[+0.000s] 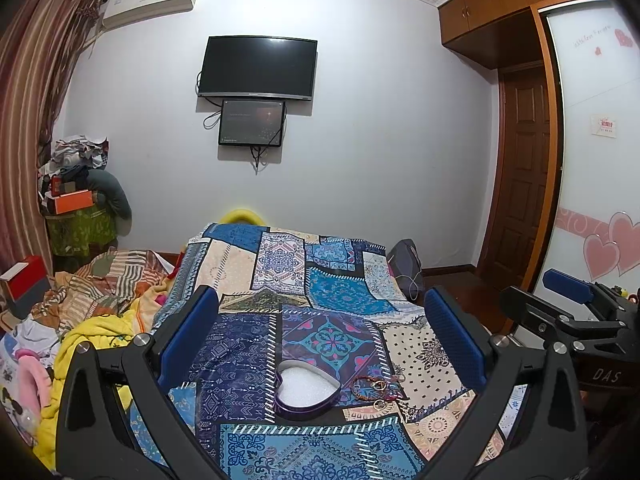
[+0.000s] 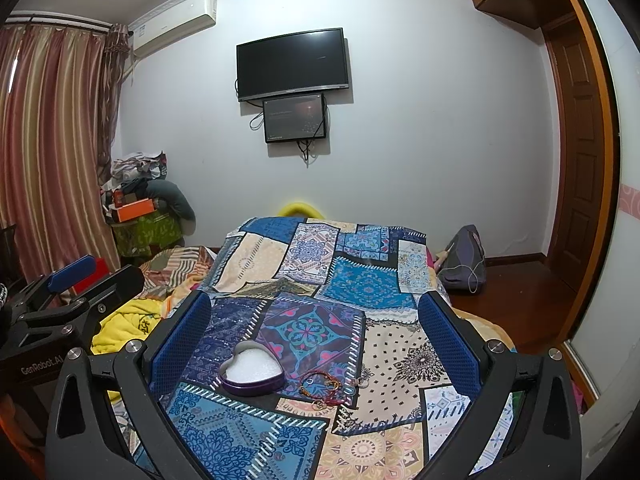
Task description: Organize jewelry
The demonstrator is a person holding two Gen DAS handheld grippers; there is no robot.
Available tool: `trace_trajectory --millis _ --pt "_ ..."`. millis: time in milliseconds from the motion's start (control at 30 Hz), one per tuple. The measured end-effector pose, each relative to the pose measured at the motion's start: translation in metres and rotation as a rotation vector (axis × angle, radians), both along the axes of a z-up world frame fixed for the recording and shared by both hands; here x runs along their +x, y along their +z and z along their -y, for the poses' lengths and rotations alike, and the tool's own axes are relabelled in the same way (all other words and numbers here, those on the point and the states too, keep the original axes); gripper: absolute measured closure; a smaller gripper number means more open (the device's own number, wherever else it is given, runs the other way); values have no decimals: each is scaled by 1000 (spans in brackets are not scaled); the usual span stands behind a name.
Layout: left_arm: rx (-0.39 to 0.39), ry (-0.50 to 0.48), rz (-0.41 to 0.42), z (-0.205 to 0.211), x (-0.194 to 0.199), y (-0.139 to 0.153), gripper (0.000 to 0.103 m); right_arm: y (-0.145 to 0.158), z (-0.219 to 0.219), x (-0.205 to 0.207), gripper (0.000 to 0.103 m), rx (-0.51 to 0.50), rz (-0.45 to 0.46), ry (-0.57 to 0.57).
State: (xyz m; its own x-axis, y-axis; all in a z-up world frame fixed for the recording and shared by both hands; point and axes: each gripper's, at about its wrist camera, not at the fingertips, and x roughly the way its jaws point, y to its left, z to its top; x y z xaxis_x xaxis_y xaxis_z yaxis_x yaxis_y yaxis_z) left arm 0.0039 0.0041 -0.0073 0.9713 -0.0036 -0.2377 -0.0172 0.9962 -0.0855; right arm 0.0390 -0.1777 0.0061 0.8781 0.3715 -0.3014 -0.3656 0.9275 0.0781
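Note:
A purple heart-shaped tin (image 1: 306,390) with white foam inside lies open on the patchwork cloth (image 1: 332,292); it also shows in the right wrist view (image 2: 252,374). Just right of it lies a small heap of jewelry (image 1: 376,390): red and orange cord bracelets and small rings, also seen in the right wrist view (image 2: 326,388). My left gripper (image 1: 322,334) is open and empty, held above the tin. My right gripper (image 2: 316,334) is open and empty, above the tin and jewelry. Each gripper appears at the edge of the other's view.
The patchwork cloth (image 2: 360,280) covers a bed-like surface. Yellow and striped bedding (image 1: 92,320) is piled at the left. A grey bag (image 2: 464,256) sits on the wooden floor at the right. A television (image 1: 258,68) hangs on the far wall.

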Motion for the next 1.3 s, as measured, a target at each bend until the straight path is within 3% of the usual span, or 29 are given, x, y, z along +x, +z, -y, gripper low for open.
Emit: trace_trajectory --millis 1300 --pt "30 -5 -10 11 1 2 0 1 2 5 0 -2 -20 1"
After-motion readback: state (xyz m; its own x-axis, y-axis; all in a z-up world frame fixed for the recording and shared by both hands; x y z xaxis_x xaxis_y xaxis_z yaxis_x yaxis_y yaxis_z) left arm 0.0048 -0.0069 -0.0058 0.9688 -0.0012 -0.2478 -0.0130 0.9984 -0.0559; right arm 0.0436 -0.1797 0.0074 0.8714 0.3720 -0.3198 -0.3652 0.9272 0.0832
